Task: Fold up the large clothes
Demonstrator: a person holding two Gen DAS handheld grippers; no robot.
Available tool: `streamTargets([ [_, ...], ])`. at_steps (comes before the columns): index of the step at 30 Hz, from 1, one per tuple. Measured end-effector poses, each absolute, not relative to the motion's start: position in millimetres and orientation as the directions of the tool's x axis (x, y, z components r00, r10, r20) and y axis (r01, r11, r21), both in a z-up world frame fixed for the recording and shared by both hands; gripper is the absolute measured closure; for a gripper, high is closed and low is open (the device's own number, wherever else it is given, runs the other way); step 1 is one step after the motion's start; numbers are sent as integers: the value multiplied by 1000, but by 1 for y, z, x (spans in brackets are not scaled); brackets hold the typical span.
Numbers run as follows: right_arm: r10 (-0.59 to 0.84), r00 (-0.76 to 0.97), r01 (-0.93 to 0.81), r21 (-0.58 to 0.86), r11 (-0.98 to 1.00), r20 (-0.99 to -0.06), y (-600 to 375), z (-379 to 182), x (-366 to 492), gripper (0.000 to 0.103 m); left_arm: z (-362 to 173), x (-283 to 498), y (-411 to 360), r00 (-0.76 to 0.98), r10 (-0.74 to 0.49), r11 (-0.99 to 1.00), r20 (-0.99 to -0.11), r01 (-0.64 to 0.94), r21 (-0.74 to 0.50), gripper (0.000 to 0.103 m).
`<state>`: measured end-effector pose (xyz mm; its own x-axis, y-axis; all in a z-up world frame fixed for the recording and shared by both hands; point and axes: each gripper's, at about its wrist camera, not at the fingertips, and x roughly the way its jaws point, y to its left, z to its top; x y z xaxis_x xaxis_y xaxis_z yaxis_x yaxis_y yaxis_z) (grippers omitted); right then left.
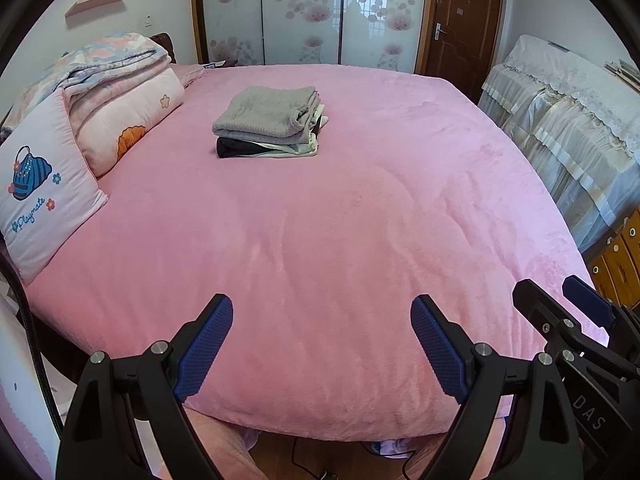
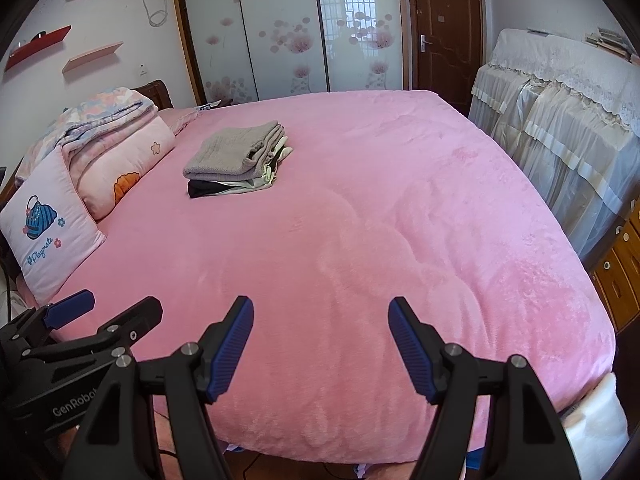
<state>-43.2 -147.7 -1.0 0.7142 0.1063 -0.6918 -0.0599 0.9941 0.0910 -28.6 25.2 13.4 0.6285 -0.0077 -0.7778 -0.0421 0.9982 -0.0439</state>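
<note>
Nearby, one stack of folded clothes (image 1: 270, 122) lay beside two pillows (image 1: 44, 196); left gripper (image 1: 322, 344) and right gripper (image 2: 321, 346) gaped wide, empty.

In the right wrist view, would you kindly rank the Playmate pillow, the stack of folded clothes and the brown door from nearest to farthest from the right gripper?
From the right gripper, open over the bed's near edge:
1. Playmate pillow, at the left edge of the bed.
2. Stack of folded clothes, mid-bed, left of centre.
3. Brown door, in the far wall beyond the bed.
</note>
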Motion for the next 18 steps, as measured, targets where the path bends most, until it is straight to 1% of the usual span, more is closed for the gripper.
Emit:
streamTargets([
  [18,95,713,-53,82,995,-694,-148,-2,-43,33,11,-31,24,623,5,999,-782,-43,-28,14],
])
